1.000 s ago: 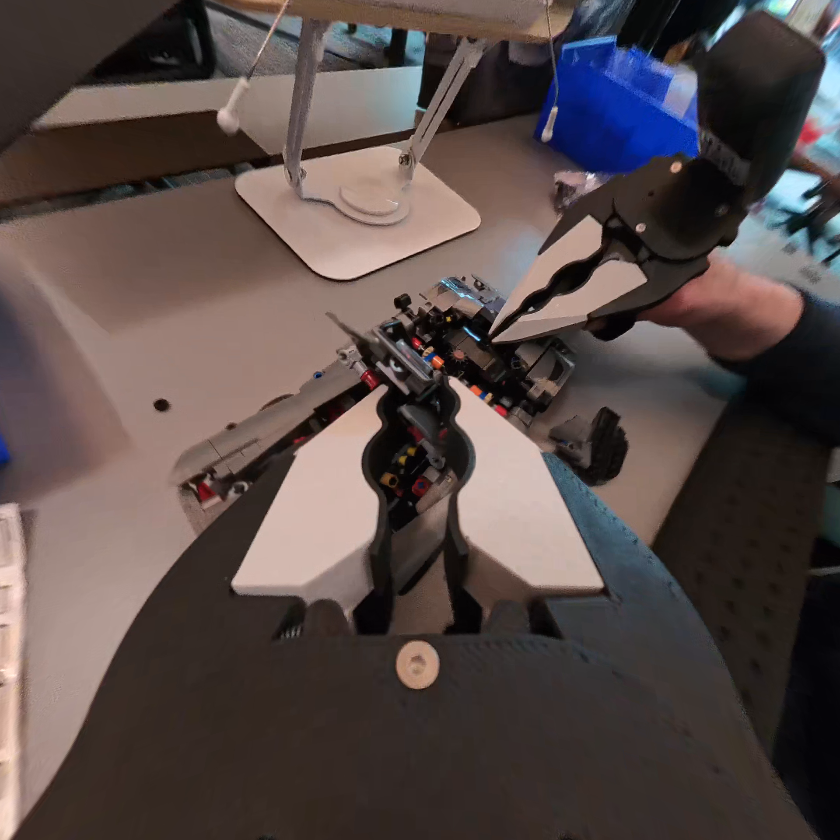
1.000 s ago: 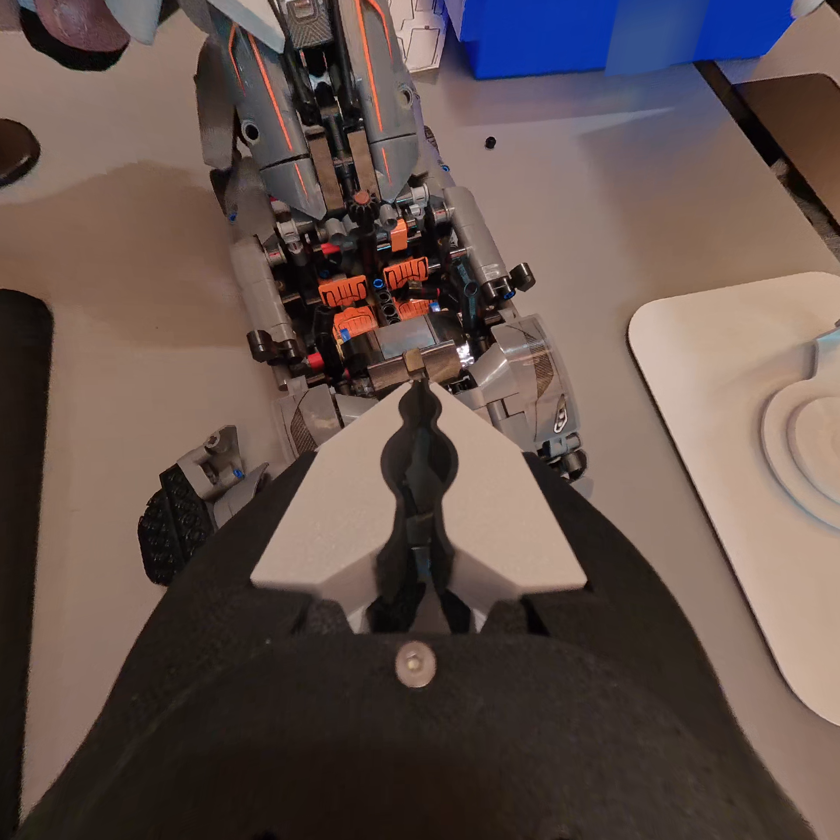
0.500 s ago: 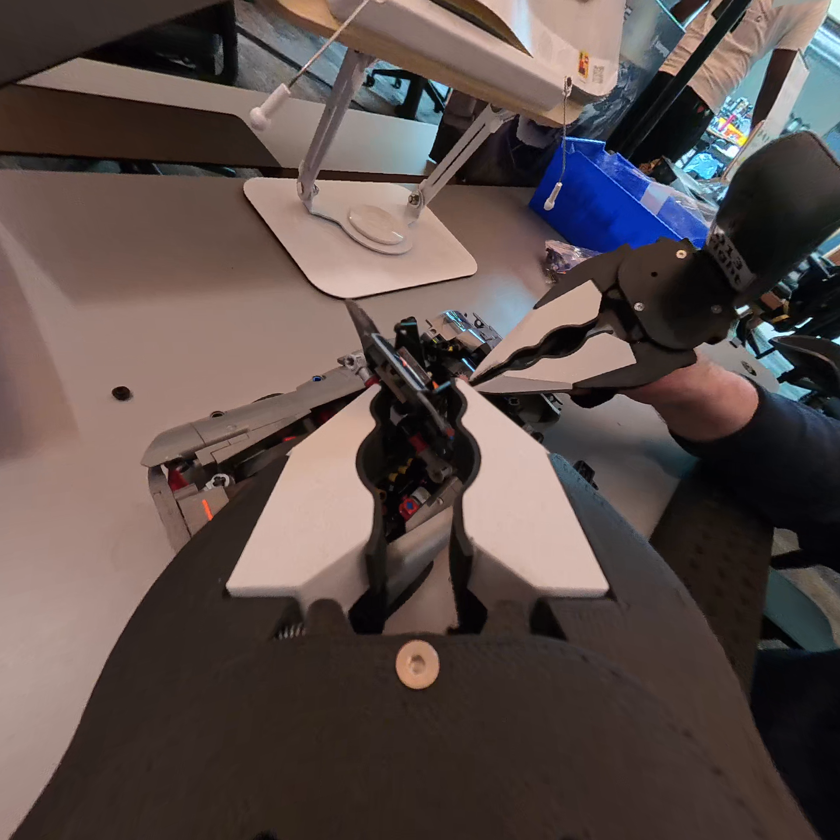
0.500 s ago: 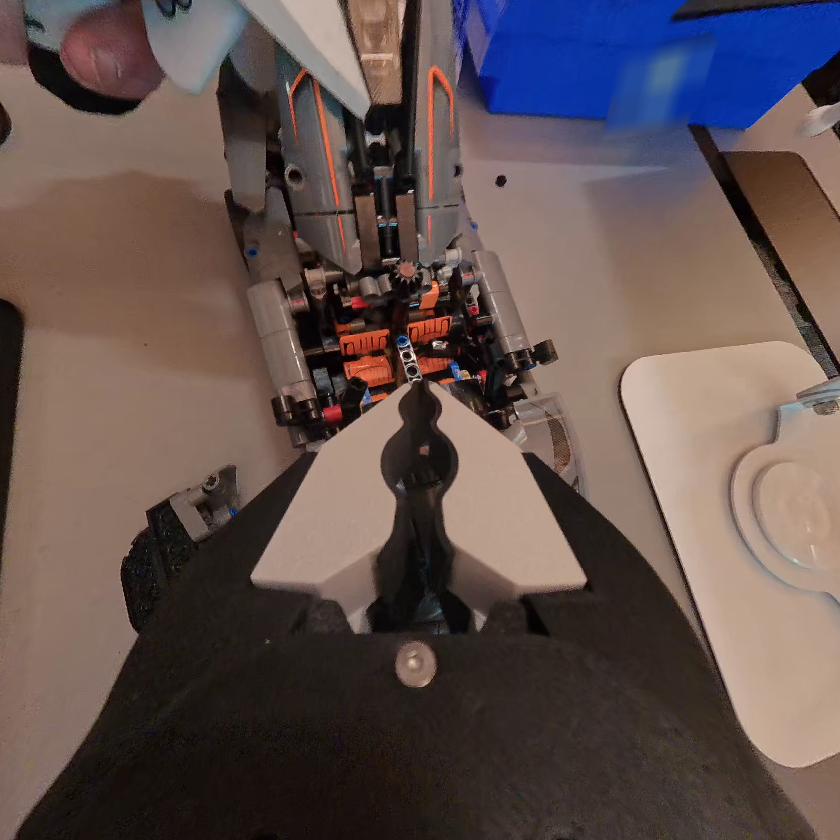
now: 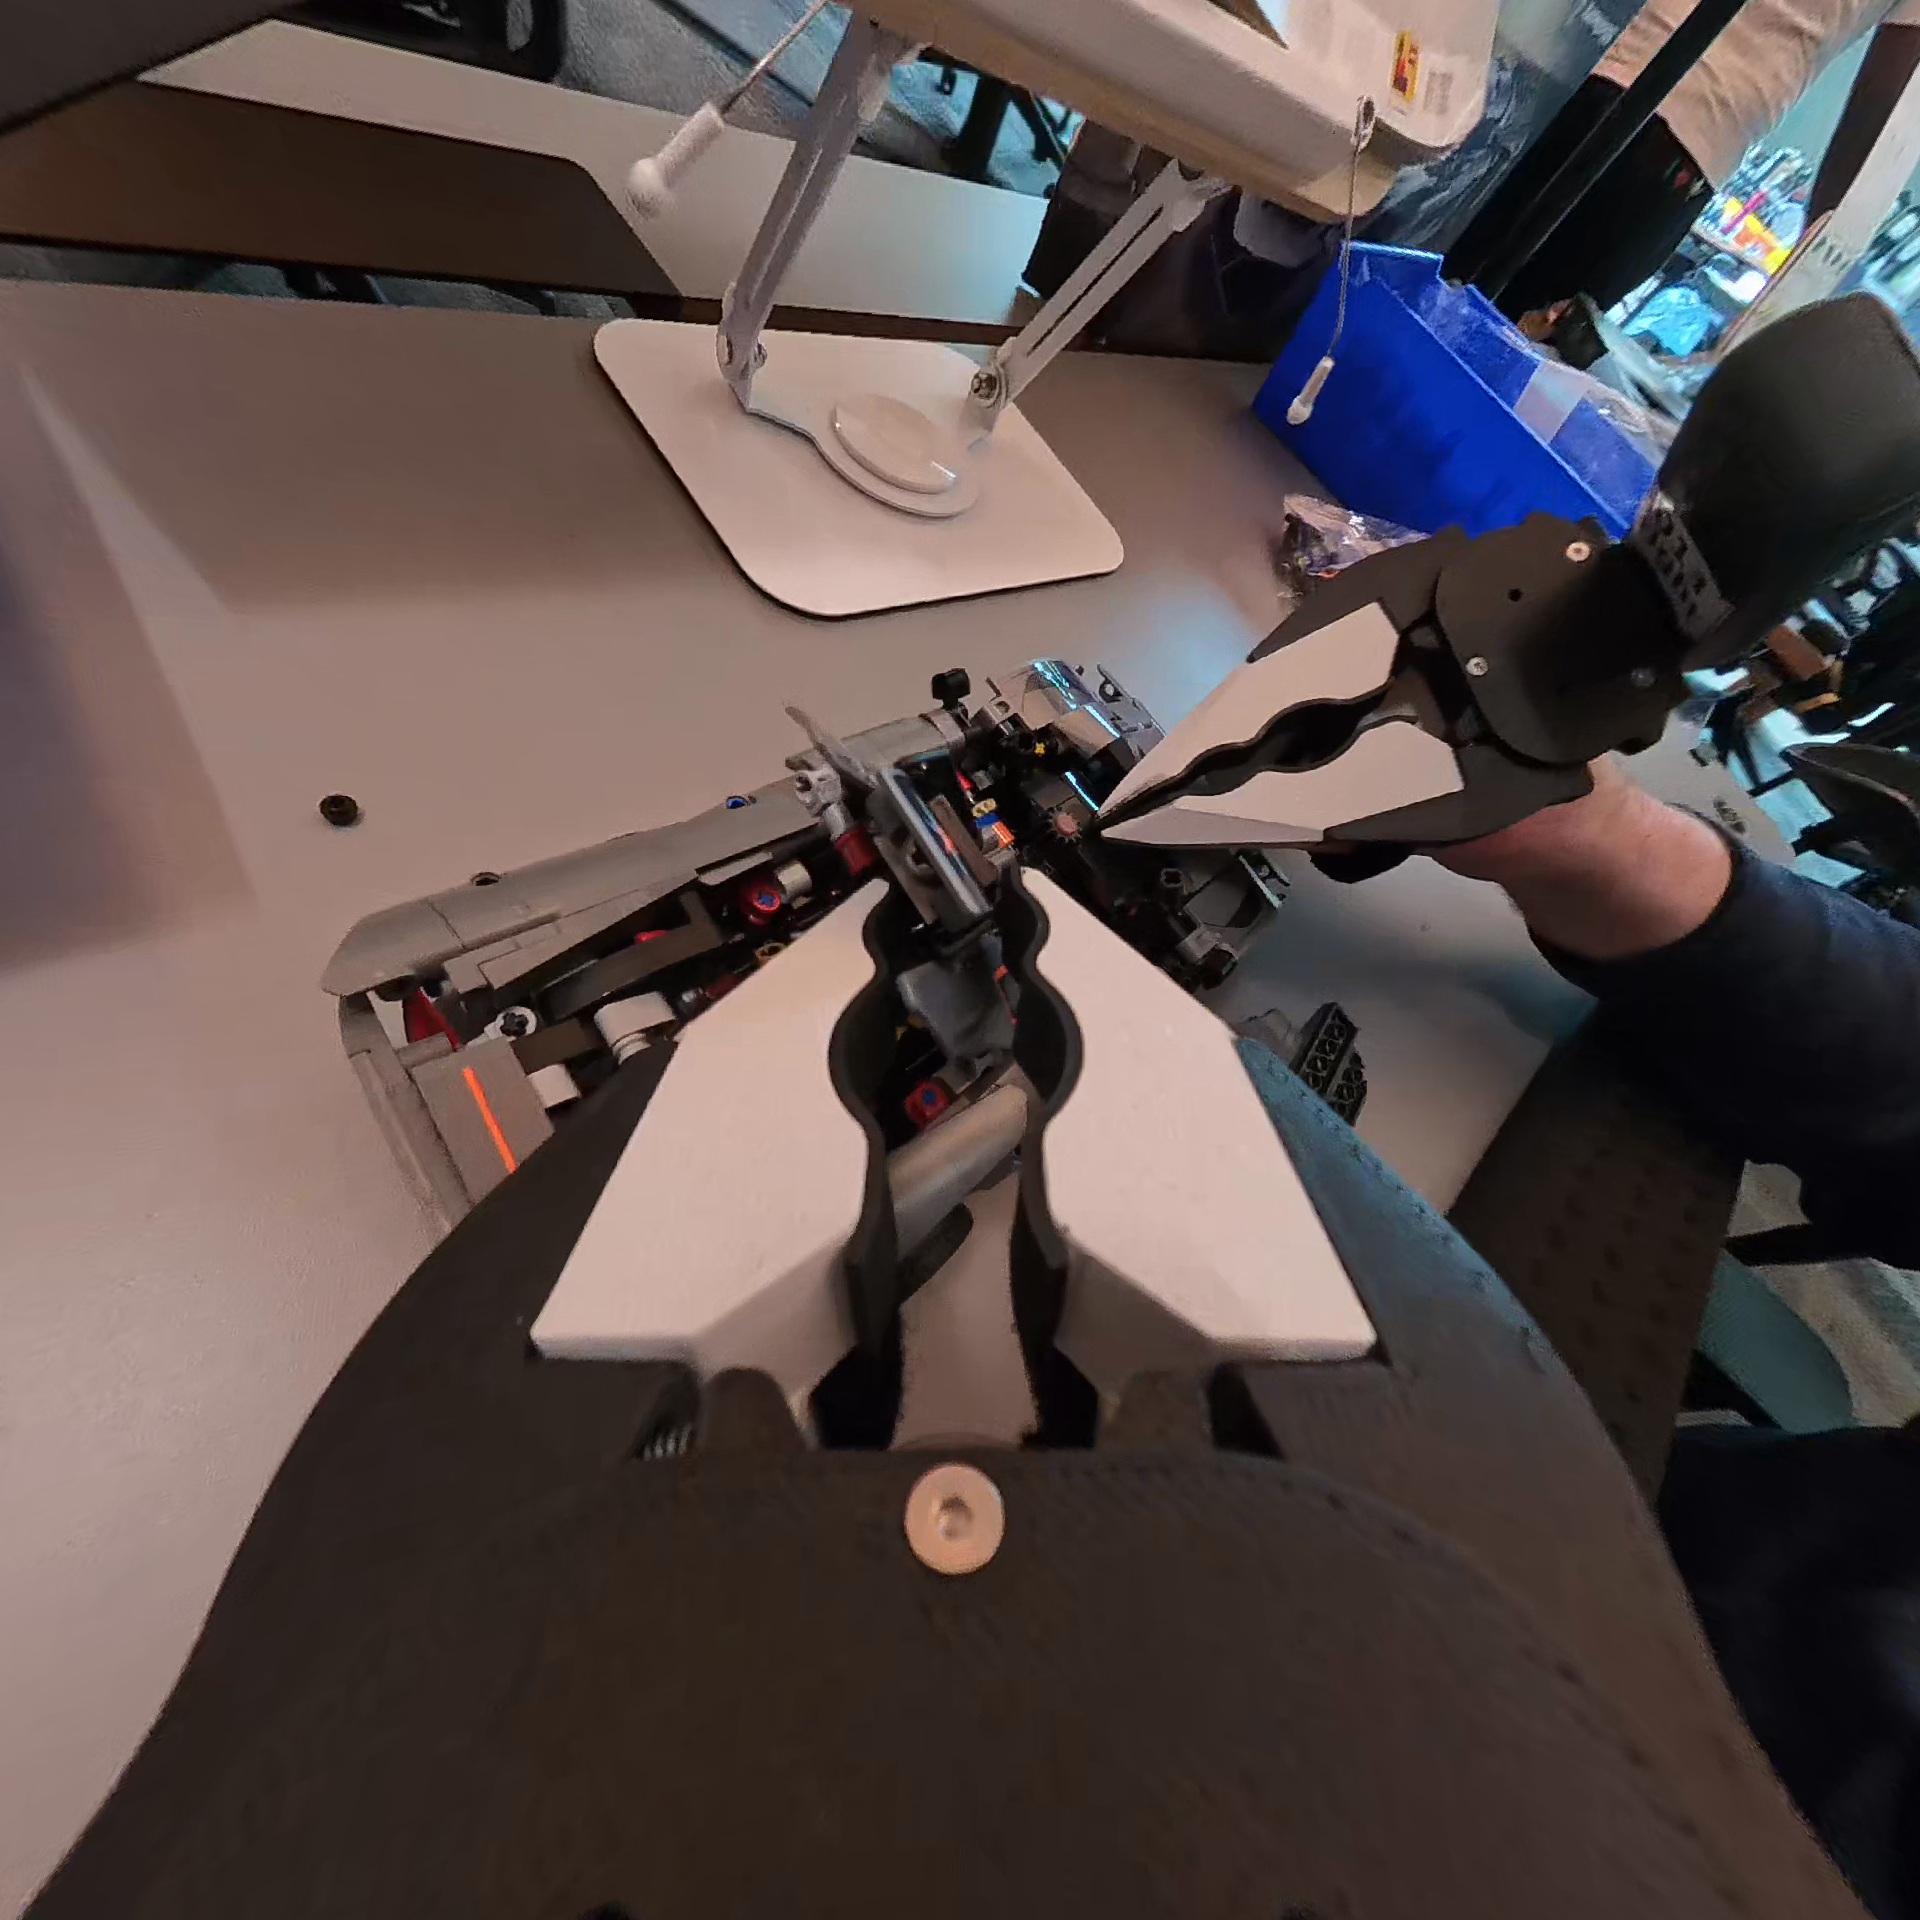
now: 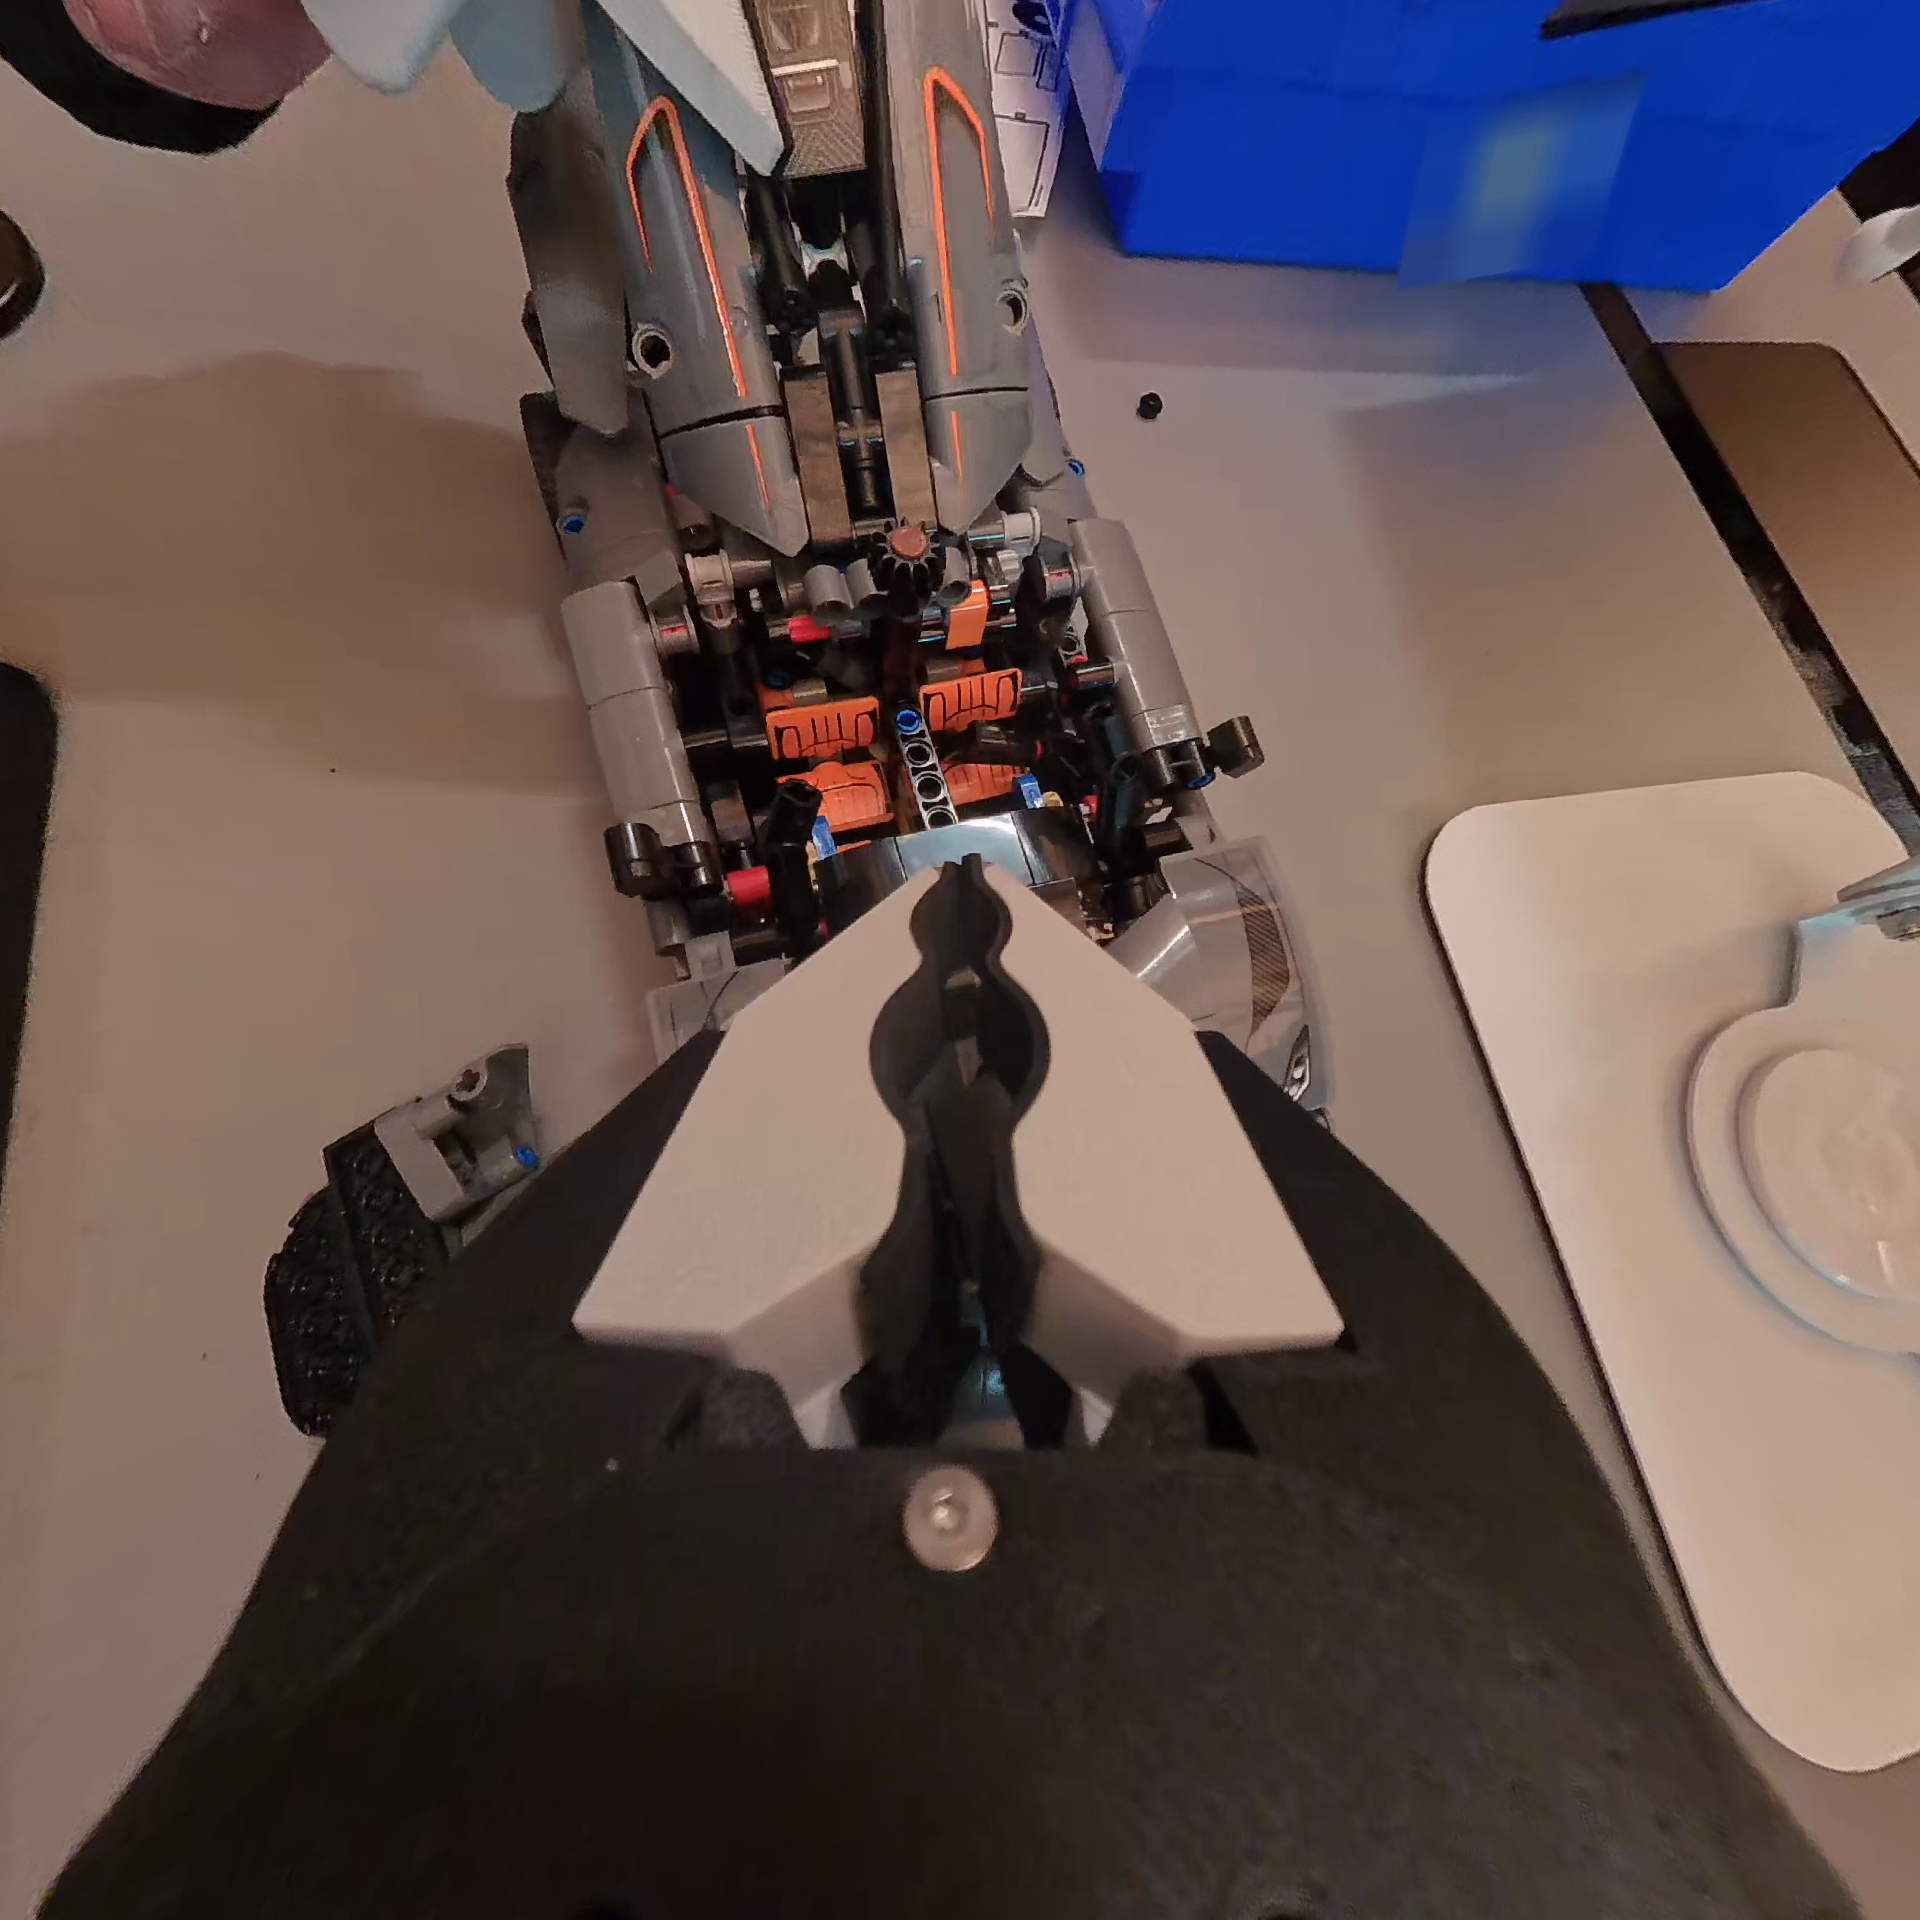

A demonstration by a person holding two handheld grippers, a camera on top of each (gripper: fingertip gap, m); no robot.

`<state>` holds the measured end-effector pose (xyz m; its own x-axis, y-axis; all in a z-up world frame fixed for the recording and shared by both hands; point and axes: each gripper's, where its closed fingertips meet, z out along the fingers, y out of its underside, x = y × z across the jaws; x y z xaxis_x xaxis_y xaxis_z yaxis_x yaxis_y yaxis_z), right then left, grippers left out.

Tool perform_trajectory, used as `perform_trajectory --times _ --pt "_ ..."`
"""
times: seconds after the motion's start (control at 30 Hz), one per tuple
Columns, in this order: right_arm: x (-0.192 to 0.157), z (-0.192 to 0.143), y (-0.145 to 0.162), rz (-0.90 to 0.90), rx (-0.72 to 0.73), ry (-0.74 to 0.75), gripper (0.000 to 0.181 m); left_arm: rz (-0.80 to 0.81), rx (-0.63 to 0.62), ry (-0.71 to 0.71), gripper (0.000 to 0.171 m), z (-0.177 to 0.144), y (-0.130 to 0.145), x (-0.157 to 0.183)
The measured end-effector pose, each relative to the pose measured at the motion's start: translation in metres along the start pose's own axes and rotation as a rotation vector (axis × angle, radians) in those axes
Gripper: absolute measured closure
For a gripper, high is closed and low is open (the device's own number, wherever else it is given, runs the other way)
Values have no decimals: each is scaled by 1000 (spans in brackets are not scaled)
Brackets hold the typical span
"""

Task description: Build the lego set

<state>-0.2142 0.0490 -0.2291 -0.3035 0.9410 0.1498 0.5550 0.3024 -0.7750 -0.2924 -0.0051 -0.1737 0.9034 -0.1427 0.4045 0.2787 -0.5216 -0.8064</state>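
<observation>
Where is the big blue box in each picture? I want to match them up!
Left wrist view: the blue box sits at the upper right, behind the right tongs.
Right wrist view: the blue box fills the top right corner, right of the lego car.
Shared landmark: the white stand base, on the table in both.

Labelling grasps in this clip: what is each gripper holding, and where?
Left gripper clamps the lego car's upper rear structure. Right gripper, shut, holds nothing.
</observation>
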Motion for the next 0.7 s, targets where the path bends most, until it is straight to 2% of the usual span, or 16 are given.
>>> perform_trajectory --times 0.1,0.27,0.5,0.7 --pt "0 0 0 -5 -1 7 181 -11 13 17 159 -3 4 -2" --pt "-1 0 0 -13 2 8 181 128 -22 -55 159 -6 4 6" --pt "-1 0 0 -21 -1 20 181 -108 64 96 160 -10 10 -9" --pt "-2 0 0 -29 -16 25 181 238 -77 -116 161 -6 3 13"
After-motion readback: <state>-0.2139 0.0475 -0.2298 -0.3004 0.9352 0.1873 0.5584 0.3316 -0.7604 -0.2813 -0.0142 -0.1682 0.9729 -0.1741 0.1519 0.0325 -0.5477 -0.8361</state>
